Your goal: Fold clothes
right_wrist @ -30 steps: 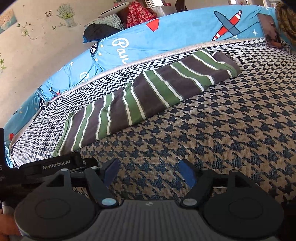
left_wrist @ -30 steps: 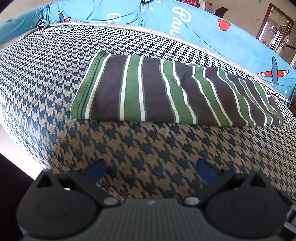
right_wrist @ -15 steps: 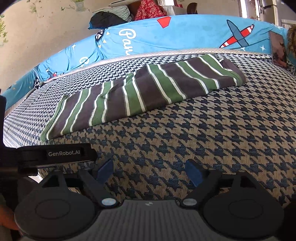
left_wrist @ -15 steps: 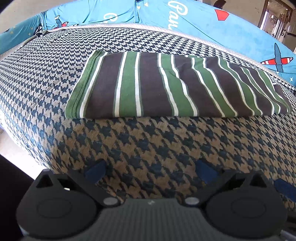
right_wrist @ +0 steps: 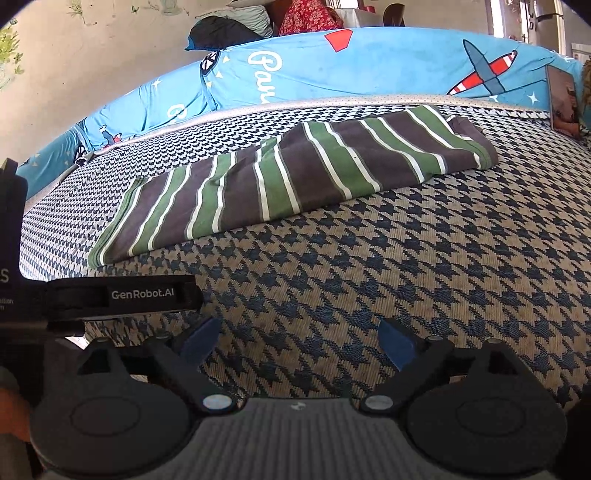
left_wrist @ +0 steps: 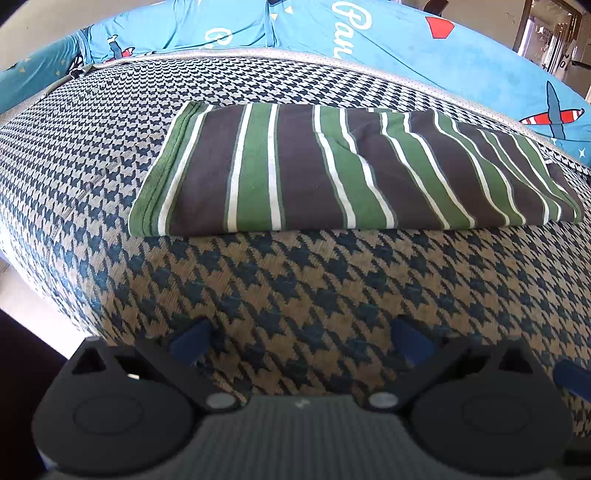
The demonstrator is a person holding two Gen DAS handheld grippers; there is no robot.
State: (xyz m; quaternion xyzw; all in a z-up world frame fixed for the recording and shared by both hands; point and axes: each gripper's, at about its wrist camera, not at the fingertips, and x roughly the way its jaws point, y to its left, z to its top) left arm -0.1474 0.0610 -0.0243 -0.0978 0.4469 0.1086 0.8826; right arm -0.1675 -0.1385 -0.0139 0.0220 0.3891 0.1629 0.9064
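A folded garment (left_wrist: 332, 173) with green, dark brown and white stripes lies flat on the houndstooth-covered bed (left_wrist: 295, 280); the right wrist view shows the same striped garment (right_wrist: 288, 177) farther back. My left gripper (left_wrist: 301, 341) hovers over bare cover in front of the garment's near edge, jaws open, nothing between them. My right gripper (right_wrist: 299, 341) also hangs over bare cover short of the garment. Its jaws are still opening, with nothing between the blue pads (right_wrist: 393, 341).
A blue quilt (right_wrist: 369, 70) with plane prints and white lettering runs along the bed's far side. Piled clothes (right_wrist: 258, 22) sit behind it by the wall. The bed's left edge (left_wrist: 33, 280) drops to a bright floor. The left gripper's body (right_wrist: 122, 293) crosses the right view's lower left.
The right gripper's jaws have spread wider and its view has rolled, levelling the garment. The left view has shifted slightly, with the garment a bit lower and larger in frame.
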